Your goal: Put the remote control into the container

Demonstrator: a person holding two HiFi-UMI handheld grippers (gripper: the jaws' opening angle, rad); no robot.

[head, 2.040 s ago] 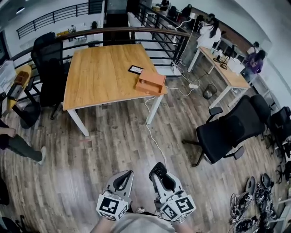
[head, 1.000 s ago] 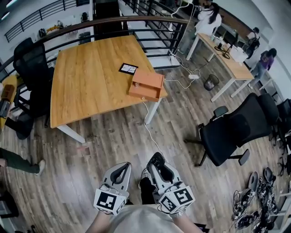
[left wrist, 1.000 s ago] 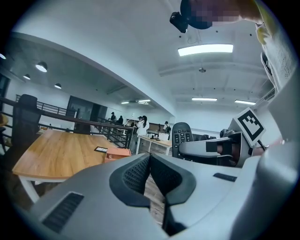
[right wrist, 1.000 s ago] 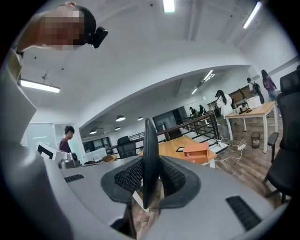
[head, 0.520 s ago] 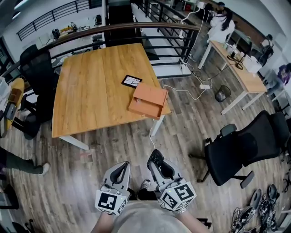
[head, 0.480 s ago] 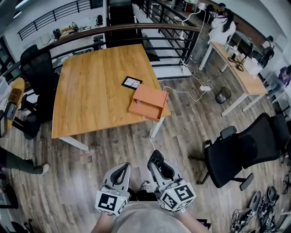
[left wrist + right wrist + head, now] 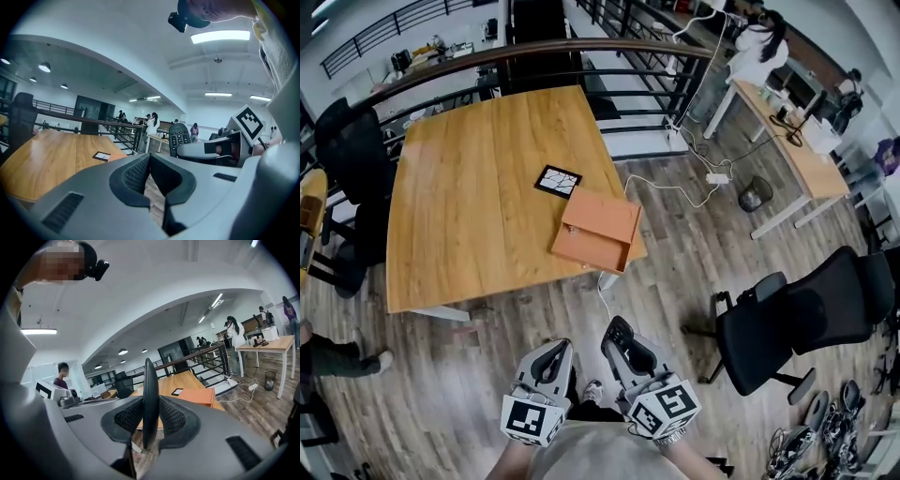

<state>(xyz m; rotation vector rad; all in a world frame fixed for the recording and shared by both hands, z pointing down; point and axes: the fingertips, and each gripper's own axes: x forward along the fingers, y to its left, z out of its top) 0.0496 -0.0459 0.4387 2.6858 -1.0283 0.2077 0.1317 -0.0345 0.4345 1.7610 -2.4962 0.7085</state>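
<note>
My right gripper (image 7: pixel 622 337) is shut on a black remote control (image 7: pixel 618 329), which stands edge-on between its pads (image 7: pixel 150 399). The remote's button face (image 7: pixel 179 138) also shows in the left gripper view. Beside it, my left gripper (image 7: pixel 551 354) is shut with nothing in it (image 7: pixel 149 161). Both are held low in front of the body, above the wooden floor. The container, an open orange box (image 7: pixel 596 230), sits at the near right corner of a wooden table (image 7: pixel 469 187) ahead of the grippers; the box (image 7: pixel 199 395) is small in the right gripper view.
A black tile (image 7: pixel 557 180) lies on the table just behind the box. A black office chair (image 7: pixel 787 319) stands to the right and another (image 7: pixel 342 150) at the table's far left. A railing (image 7: pixel 581 56) runs behind the table. A white cable (image 7: pixel 675 187) trails on the floor.
The table and orange box have come nearer and lower in the head view. Both grippers keep their pose, the right one still holding the remote.
</note>
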